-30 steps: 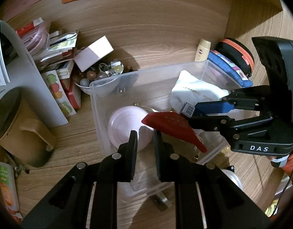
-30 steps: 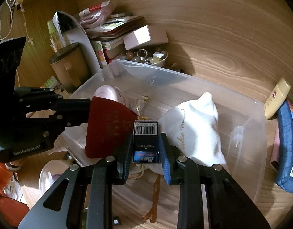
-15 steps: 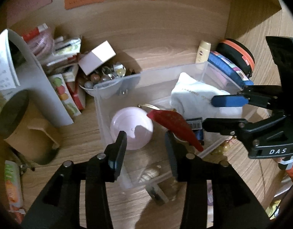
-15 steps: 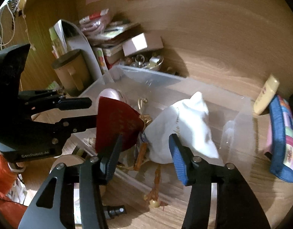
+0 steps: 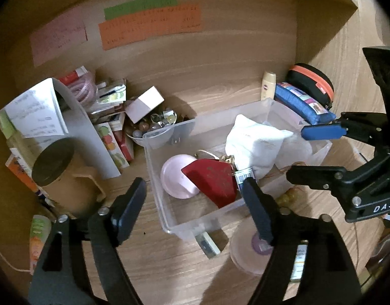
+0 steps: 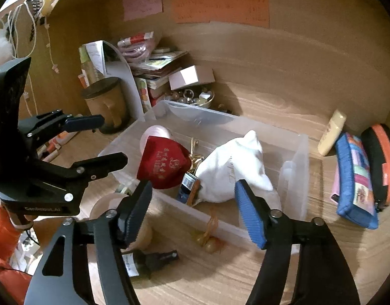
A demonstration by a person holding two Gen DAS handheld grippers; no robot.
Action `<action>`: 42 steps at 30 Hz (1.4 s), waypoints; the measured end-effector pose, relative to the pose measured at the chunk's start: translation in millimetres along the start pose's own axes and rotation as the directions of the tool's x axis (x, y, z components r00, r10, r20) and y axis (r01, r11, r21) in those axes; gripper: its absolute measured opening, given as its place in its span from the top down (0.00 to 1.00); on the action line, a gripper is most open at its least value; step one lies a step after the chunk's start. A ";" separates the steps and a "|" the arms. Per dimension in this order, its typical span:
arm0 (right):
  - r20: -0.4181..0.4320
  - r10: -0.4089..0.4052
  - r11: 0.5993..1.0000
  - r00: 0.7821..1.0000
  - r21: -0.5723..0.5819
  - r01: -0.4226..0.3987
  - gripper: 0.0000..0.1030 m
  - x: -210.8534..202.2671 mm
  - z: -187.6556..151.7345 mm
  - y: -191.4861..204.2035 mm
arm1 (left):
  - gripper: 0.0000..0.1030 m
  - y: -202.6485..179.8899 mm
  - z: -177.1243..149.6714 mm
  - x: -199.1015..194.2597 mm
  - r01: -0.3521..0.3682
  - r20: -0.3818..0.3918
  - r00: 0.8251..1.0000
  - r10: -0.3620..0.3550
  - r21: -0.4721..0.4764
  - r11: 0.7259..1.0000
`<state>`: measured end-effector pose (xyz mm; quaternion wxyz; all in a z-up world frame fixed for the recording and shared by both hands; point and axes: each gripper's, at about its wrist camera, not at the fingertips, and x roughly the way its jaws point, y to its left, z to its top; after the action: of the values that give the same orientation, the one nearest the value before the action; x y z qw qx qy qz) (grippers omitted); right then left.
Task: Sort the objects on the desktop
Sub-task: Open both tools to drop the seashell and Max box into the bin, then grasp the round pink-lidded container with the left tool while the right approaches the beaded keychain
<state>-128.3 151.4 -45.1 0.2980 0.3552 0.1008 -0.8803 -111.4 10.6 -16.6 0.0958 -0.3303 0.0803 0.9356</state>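
Wooden desk [image 5: 220,94] with wood back panel; pink, green and orange notes [image 6: 220,10] stuck up, writing unreadable. Clear plastic bin [image 5: 169,132] mid-desk holds white cloth bag [image 6: 230,167], red pouch [image 6: 164,165] with gold characters, pink round lid [image 5: 174,178], small barcoded pack [image 6: 188,181]. Left gripper [image 5: 195,203] and right gripper [image 6: 192,208] both spread wide, empty, above bin's near edge. Blue pencil case [image 6: 355,175] right of the bin; tan lidded cup [image 5: 55,175] left. "DAS" on right gripper.

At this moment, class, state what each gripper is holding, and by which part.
Nothing is held. The left gripper and the right gripper are both open and empty, above the clear bin, where the red pouch lies.
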 end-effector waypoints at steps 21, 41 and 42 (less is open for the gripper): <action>0.110 -0.107 0.994 0.988 0.035 0.103 0.25 -67.4 -28.3 -0.3 | 0.06 -2.7 -18.8 -48.8 0.021 0.042 0.999 -0.019 -0.058 0.998; -0.054 -0.047 0.989 0.997 0.140 0.054 0.26 -3.5 -76.3 -36.7 | 0.04 -35.3 -53.4 1.2 0.122 -0.119 0.985 -0.126 -0.043 0.992; -0.064 -0.030 0.987 0.998 0.155 0.039 0.28 2.5 -77.0 -37.4 | 0.04 -34.9 -52.8 2.3 0.129 -0.120 0.984 -0.133 -0.046 0.991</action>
<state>-108.5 210.2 -104.1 0.2508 0.4023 0.0469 -0.8792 -73.3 33.4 -61.6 0.1458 -0.3935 0.0465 0.9065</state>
